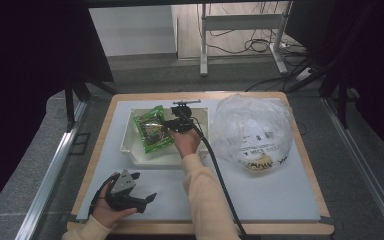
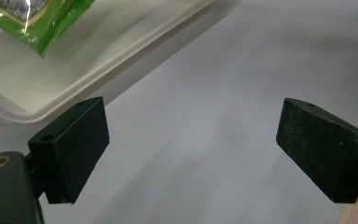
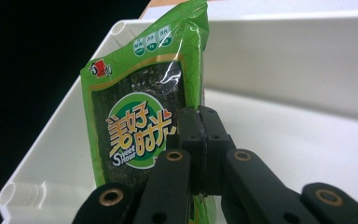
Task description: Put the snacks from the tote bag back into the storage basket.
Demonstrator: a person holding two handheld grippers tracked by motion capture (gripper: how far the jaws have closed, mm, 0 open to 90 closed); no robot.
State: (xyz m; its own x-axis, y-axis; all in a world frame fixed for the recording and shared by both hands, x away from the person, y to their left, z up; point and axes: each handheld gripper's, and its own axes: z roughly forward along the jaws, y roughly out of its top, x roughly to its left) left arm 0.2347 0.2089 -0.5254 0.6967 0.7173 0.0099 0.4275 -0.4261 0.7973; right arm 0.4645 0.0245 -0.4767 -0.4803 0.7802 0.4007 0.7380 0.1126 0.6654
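Observation:
A green snack packet point(image 1: 152, 129) with orange lettering hangs over the white tray point(image 1: 130, 145), and my right gripper point(image 1: 172, 125) is shut on its right edge. In the right gripper view the closed jaws pinch the packet point(image 3: 140, 121) at its side seam, gripper point(image 3: 204, 140), with the tray's wall point(image 3: 298, 60) behind. My left gripper point(image 1: 147, 200) rests open on the white mat near the table's front left. Its view has two black pads point(image 2: 74, 144) wide apart over bare mat, with the tray's rim point(image 2: 121, 56) and a corner of the packet point(image 2: 42, 23) at upper left.
A crumpled clear plastic bag point(image 1: 252, 132) with printed labels lies right of the tray. A white mat point(image 1: 280, 195) covers the wooden table point(image 1: 92, 165). A black cable point(image 1: 220, 175) trails from the right gripper toward the front edge.

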